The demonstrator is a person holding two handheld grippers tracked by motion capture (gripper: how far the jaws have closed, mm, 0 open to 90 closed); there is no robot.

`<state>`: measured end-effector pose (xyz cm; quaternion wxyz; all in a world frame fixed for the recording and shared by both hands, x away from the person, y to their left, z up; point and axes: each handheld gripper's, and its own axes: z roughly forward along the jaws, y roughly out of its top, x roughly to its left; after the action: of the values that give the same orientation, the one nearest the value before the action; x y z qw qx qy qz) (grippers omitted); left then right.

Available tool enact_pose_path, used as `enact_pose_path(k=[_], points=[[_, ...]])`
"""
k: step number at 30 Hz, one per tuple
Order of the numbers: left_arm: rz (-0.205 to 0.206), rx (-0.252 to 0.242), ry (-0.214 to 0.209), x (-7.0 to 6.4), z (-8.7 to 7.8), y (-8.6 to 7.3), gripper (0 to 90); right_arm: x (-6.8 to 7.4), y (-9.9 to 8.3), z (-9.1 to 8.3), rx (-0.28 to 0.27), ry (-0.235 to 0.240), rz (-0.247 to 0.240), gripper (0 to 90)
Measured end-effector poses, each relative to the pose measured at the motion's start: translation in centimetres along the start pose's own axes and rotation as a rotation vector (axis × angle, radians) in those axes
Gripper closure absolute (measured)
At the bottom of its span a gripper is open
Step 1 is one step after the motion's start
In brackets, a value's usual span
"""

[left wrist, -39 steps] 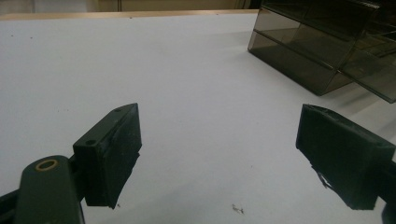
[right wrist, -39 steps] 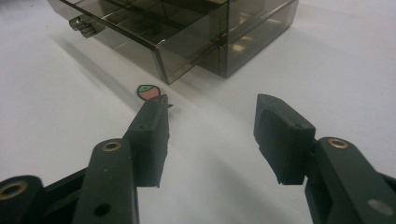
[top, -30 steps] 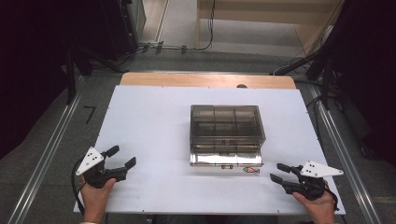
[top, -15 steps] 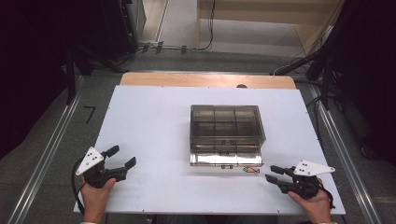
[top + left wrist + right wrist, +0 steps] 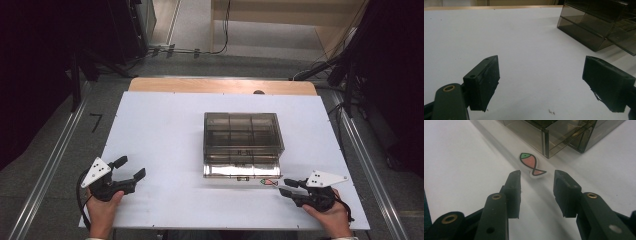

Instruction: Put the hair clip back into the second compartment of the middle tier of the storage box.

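Just before the smoky box (image 5: pixel 243 144), the right claw (image 5: pixel 537 178) gapes beside a fish sticker (image 5: pixel 532 164); the left claw (image 5: pixel 131 168) is spread wide.

A lab or recording room, I'd say: a bare white tabletop (image 5: pixel 165 135) between metal floor rails (image 5: pixel 45 165), with black cables (image 5: pixel 200 51) trailing at twelve o'clock (dark curtains around).

White table (image 5: pixel 165 130) on grey floor (image 5: pixel 45 150), dark surroundings.

White tabletop (image 5: pixel 160 135) lies bare at the left, a wooden strip (image 5: pixel 222 85) along its far edge. Beyond, grey floor with black cables (image 5: pixel 225 30), metal rails (image 5: pixel 47 165) flanking either side.
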<state>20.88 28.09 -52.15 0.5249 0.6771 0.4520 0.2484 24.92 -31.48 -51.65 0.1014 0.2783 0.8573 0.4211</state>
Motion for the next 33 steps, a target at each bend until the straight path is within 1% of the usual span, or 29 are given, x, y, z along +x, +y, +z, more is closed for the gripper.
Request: enact_pose_path(k=[6, 12, 18, 22, 25, 33], points=[[0.000, 0.000, 0.000, 0.0, 0.0, 0.0, 14.8, 0.0, 0.2, 0.4, 0.023, 0.001, -0.003, 56.4], [0.000, 0.002, 0.003, 0.0, 0.0, 0.0, 14.7, 0.1, 0.4, 0.9, 0.036, 0.010, -0.016, 56.4], [0.000, 0.001, 0.002, 0.0, 0.0, 0.0, 14.8, 0.1, 0.7, 1.4, 0.051, 0.005, -0.025, 56.4], [0.000, 0.002, 0.002, 0.0, 0.0, 0.0, 14.8, 0.0, 1.0, 1.7, 0.054, 0.007, -0.025, 56.4], [0.000, 0.001, 0.002, 0.0, 0.0, 0.0, 14.8, 0.0, 1.2, 2.0, 0.063, 0.006, -0.032, 56.4], [0.000, 0.001, 0.002, 0.0, 0.0, 0.0, 14.8, 0.0, 1.5, 2.4, 0.066, 0.006, -0.042, 56.8]])
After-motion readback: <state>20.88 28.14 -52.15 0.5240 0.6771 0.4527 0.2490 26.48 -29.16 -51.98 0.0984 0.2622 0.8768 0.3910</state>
